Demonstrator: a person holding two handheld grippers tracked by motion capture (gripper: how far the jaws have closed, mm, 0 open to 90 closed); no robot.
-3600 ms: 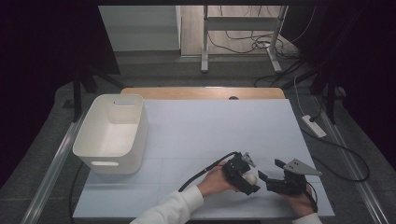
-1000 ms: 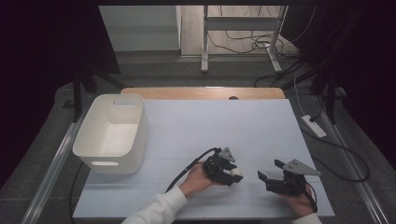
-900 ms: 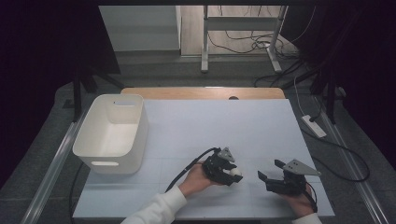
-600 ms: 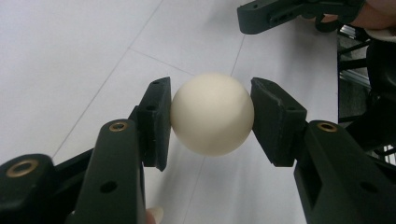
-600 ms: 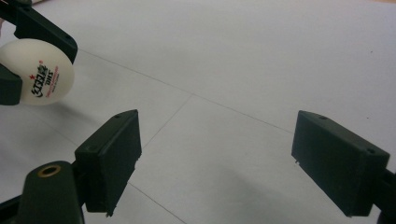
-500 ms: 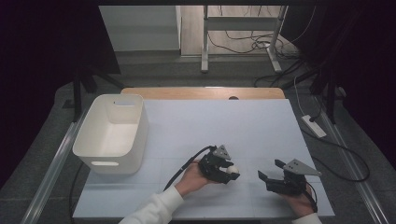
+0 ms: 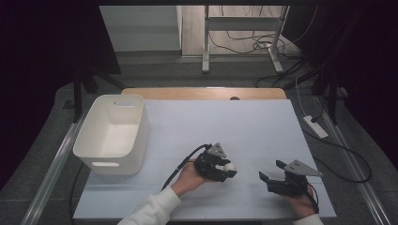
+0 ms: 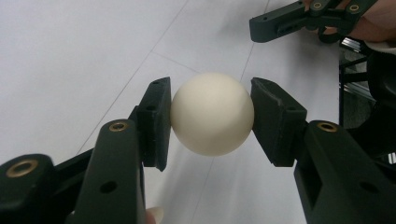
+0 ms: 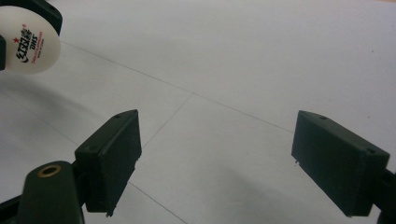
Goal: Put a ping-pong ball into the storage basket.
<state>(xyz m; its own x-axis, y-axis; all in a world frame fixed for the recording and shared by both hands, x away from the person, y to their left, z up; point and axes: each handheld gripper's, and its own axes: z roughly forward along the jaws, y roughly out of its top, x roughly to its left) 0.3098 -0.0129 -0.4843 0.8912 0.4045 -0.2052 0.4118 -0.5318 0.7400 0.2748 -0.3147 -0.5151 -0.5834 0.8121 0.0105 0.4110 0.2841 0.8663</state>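
A white table-tennis ball (image 8: 211,113) sits squeezed between the two black pads of my left gripper (image 8: 210,121), just above the white tabletop. From above, that ball (image 7: 229,167) shows at the tip of the left gripper (image 7: 225,169), near the table's front middle. The ball (image 9: 28,39), with red printing on it, also appears at the top left of the right gripper view. My right gripper (image 7: 270,174) rests low near the front right, jaws spread wide with nothing between them (image 9: 215,163).
A white plastic bin (image 7: 112,133) stands at the table's left side, open top, nothing seen inside. The table's (image 7: 225,122) wooden far edge and floor cables lie beyond. A cable trails from the left gripper toward the front edge.
My left gripper, holding the ball, has drifted slightly left and away from the right gripper since the oldest frame. The right gripper has stayed put.
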